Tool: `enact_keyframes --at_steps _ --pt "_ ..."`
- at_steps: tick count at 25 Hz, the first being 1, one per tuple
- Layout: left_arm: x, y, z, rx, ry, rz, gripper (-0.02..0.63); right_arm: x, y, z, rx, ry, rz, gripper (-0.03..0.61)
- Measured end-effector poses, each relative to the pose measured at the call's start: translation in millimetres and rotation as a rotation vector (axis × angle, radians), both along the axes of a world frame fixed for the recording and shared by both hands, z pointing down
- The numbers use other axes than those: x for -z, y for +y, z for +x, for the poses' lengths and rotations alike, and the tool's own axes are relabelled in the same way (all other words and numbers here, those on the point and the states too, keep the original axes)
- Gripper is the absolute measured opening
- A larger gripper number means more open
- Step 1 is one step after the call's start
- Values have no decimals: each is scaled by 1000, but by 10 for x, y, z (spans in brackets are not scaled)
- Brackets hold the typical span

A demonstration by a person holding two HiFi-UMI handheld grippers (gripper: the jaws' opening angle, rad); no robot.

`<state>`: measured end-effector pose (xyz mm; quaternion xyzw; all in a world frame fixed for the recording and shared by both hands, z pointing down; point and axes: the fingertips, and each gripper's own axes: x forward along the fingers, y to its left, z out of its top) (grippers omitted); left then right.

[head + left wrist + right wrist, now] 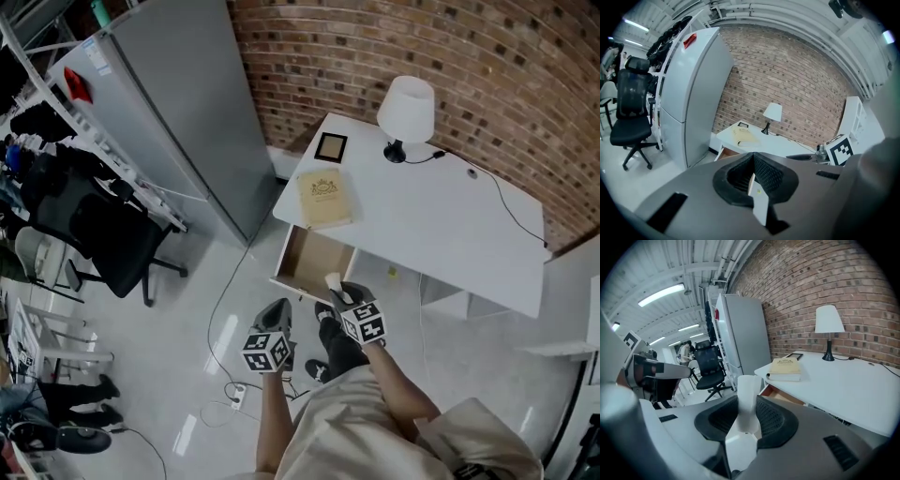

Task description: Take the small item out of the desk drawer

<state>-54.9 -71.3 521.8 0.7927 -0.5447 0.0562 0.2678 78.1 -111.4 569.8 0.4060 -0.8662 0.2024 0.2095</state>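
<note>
**Small item held clear of the open drawer**

The small white cylindrical item is being clamped upright in the right claw. The jaws are being pressed against its two sides, and its top is standing proud of the pads. The item is being held above the near edge of the open, wood-lined desk drawer, which is lying just ahead of and below the claw. No contact between item and drawer is being shown.

As judged from this, the lifting-out is done or all but done. What is left is for the item to be carried fully away and perhaps set down, for which the white bench ahead of the claw is offering room. The drawer is standing open, though its closing is not being asked for by the task.

The right forearm is being stretched forward and down from the body, with the claw aimed towards the bench. The left claw is being kept to the left of the right one and nearer the body. Its jaws are being held together, with nothing of the task between them.

Beyond the right claw, a cream hardback book is lying on the bench corner over the drawer.
</note>
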Motion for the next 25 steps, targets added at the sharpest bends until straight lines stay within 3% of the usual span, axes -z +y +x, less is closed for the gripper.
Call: enact_keyframes --at_steps 5,12,25 --pt "-73 70 22 17 -38 -14 15 3 93 58 -9 -3 13 147" --pt "-119 149 125 -36 -130 -3 15 -8 143 79 -7 -9 12 147" --pt "-55 216 119 -54 -175 18 15 11 257 -93 31 -34 11 147"
